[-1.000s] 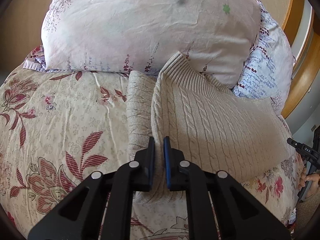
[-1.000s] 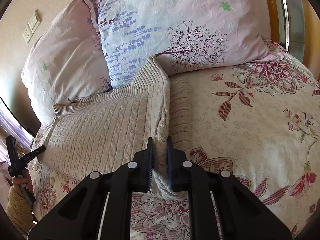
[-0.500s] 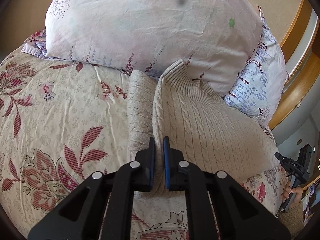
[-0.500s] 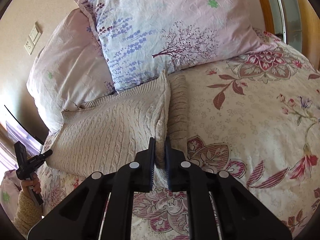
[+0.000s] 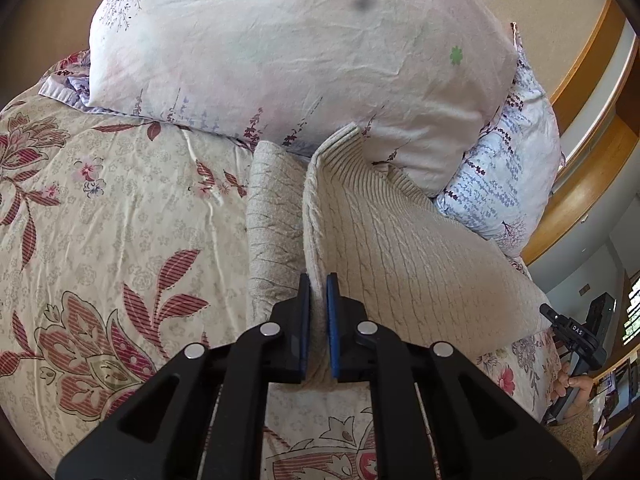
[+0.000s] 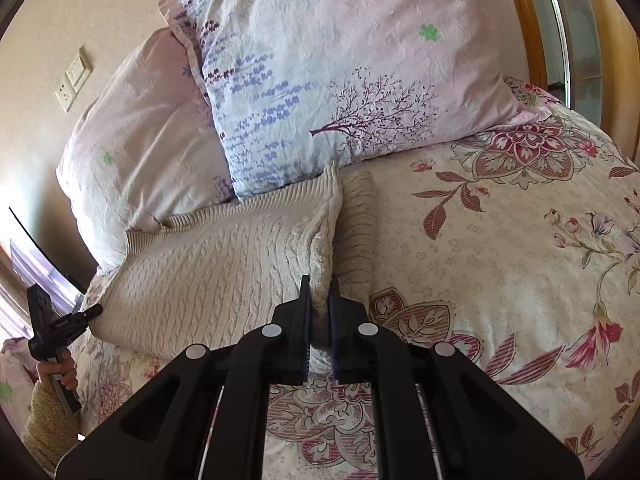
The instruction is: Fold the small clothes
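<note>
Beige cable-knit sweater stretched across the middle of the bed, lying on a floral duvet, ribbed hem end pushed right up against the pillows. One side edge lifted into a ridge in each wrist view, with a strip of the same knit still flat on the duvet just beside the fold. Looked like a sleeve, honestly couldn't tell for sure.

Left gripper clamped down tight on that raised edge, blue pads pressing the knit from both sides, barely any gap. Right gripper same deal on the opposite edge of the sweater, pinched closed with a thick bunch of fabric squeezed between the pads. Both pointed down at an angle toward the bed.

Further out: big pale pink pillow at the head of the bed, touching the sweater's ribbed end, and a second pillow with a blue and purple floral print next to it. Duvet all cream with red leaves and flowers. Wooden frame curving past the pillows in the left view, wall sockets on the beige wall in the right view.

Person's hand in a fuzzy yellowish sleeve at the far left of the right view, holding the other gripper's handle.
</note>
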